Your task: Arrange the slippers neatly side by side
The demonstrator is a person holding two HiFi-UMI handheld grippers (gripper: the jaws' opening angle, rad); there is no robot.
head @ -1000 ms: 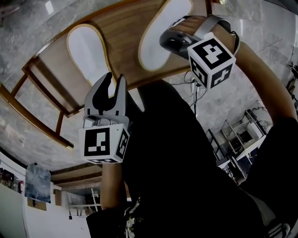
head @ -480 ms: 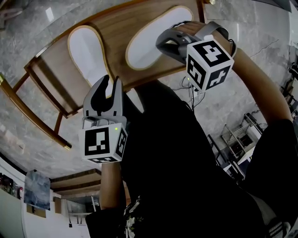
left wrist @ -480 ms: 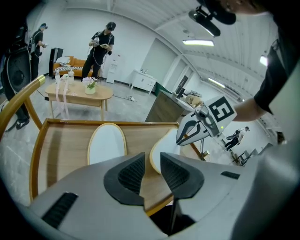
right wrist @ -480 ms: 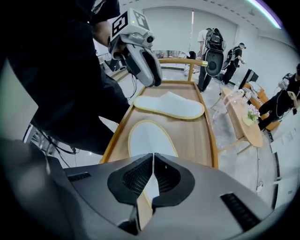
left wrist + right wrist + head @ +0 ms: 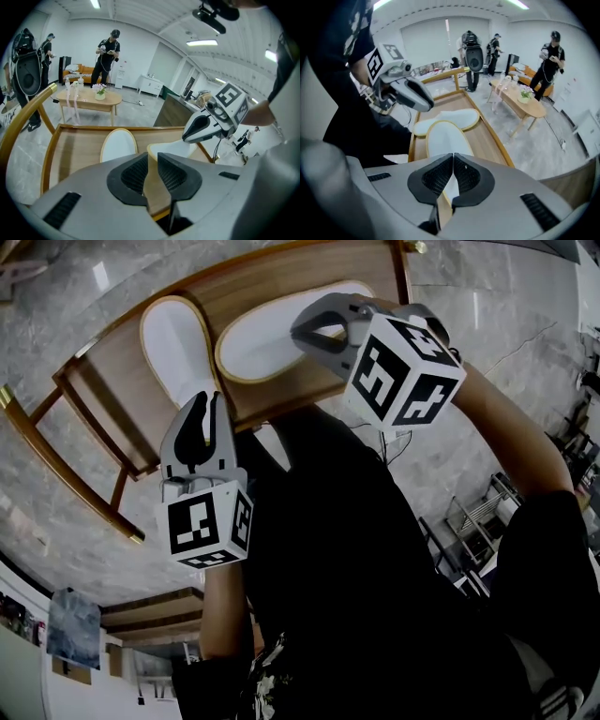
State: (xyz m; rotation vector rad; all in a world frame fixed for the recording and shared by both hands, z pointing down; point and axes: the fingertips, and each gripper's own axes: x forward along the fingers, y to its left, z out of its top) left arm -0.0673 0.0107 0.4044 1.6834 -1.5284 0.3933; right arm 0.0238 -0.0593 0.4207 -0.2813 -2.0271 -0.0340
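The right gripper (image 5: 305, 332) is clamped shut on the near end of 1 white slipper, the held slipper (image 5: 272, 338). The thin edge is pinched between its pads. From those jaws the slipper runs straight ahead along the gripper's own line, lifted a little off the wooden table (image 5: 103, 381).

Its far end reaches the other slipper (image 5: 173, 348), which lies crosswise ahead of that gripper. I cannot tell whether the 2 touch or only come close. Their long axes stand at a wide angle, so they are not yet side by side.

The left gripper (image 5: 208, 401) has just been closing. Its jaws now show only a narrow slit, with bare table between them and nothing gripped. The other slipper lies just ahead of it and slightly to its left, long axis pointing away, so the left hand is nearer to that one.

As I judge it, the next move is to swing the held slipper's far end round until it runs parallel to the other slipper.
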